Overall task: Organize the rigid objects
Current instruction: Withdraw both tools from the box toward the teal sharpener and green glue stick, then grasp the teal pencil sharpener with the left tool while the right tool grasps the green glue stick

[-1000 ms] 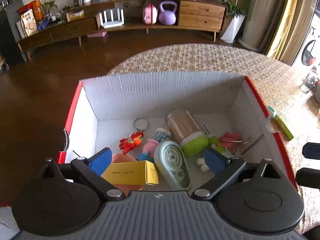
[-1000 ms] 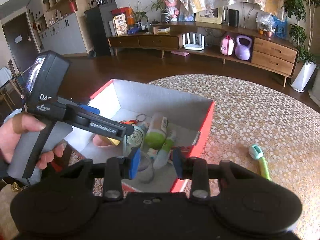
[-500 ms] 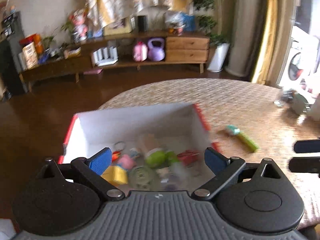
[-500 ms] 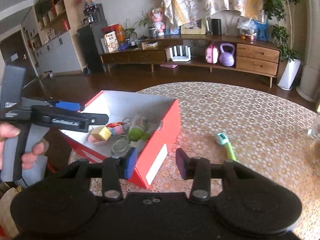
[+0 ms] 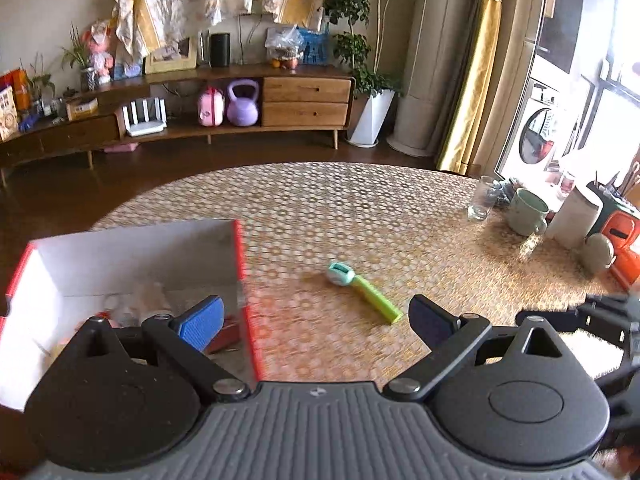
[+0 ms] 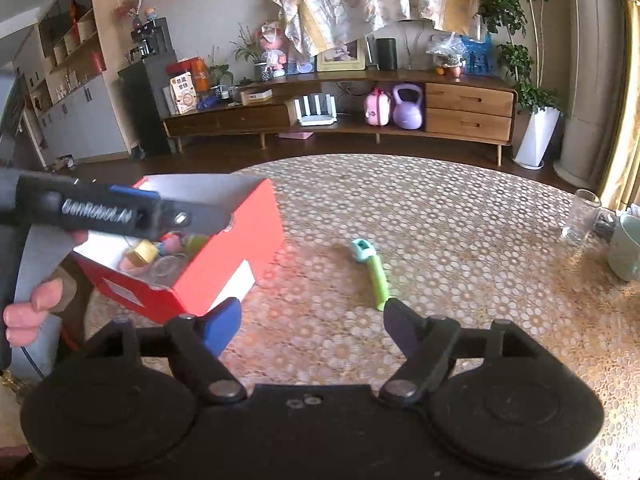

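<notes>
patterned table (image 5: 360, 208), drinking glass (image 5: 480, 198), green mug (image 5: 526, 212), purple kettlebell (image 6: 408, 106), wooden sideboard (image 6: 468, 112)

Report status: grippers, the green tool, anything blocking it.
Left gripper and right gripper both open, empty. Green tool lies loose on the table, outside the red box. Nothing blocks it.

Red box (image 6: 224, 264); green-handled tool (image 5: 366, 291)
</notes>
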Action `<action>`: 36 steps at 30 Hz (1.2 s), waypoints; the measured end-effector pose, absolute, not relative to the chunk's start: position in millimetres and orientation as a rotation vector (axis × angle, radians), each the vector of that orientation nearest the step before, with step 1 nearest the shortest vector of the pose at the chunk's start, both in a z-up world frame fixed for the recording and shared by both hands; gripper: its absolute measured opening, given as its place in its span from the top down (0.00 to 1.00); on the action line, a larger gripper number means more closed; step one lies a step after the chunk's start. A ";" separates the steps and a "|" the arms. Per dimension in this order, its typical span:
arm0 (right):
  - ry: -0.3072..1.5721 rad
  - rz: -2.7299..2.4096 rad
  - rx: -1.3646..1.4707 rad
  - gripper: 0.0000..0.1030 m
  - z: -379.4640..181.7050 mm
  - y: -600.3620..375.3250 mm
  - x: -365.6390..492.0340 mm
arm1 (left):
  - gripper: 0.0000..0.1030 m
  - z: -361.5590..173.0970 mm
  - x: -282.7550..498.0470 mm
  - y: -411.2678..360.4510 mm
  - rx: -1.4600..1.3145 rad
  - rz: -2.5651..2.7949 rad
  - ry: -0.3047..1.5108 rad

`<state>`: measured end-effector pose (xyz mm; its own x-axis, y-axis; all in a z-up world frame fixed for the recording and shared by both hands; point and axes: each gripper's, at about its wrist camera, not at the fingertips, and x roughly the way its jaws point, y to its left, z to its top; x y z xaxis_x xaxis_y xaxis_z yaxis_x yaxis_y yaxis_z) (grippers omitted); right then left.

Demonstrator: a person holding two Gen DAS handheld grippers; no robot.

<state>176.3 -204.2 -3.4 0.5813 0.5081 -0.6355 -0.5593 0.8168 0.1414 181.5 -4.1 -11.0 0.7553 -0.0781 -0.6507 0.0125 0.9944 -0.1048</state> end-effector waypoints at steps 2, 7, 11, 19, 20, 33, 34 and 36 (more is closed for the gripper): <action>0.717 0.624 -0.077 0.20 -8.7 -209.4 180.9 | 0.03 -14.4 192.8 -13.8 -0.112 -0.049 0.717; 0.706 0.621 -0.075 0.16 -21.5 -216.0 190.5 | 0.03 -25.7 230.1 -35.7 -0.138 -0.041 0.752; 0.685 0.605 -0.115 0.12 -31.9 -215.7 201.8 | 0.03 -37.9 260.8 -45.2 -0.156 -0.025 0.798; 0.689 0.606 -0.156 0.12 -56.3 -209.5 228.3 | 0.03 -66.9 311.2 -50.3 -0.149 0.024 0.881; 0.691 0.607 -0.159 0.12 -59.7 -208.0 231.5 | 0.03 -71.0 316.4 -51.8 -0.145 0.034 0.889; 0.746 0.633 -0.185 0.30 -100.3 -179.2 276.0 | 0.04 -126.1 372.8 -48.1 -0.204 0.079 0.985; 0.750 0.634 -0.186 0.32 -103.0 -176.9 279.2 | 0.05 -129.1 375.5 -47.5 -0.202 0.083 0.984; 0.757 0.639 -0.190 0.35 -107.7 -173.3 284.2 | 0.10 -133.0 379.6 -47.2 -0.199 0.085 0.980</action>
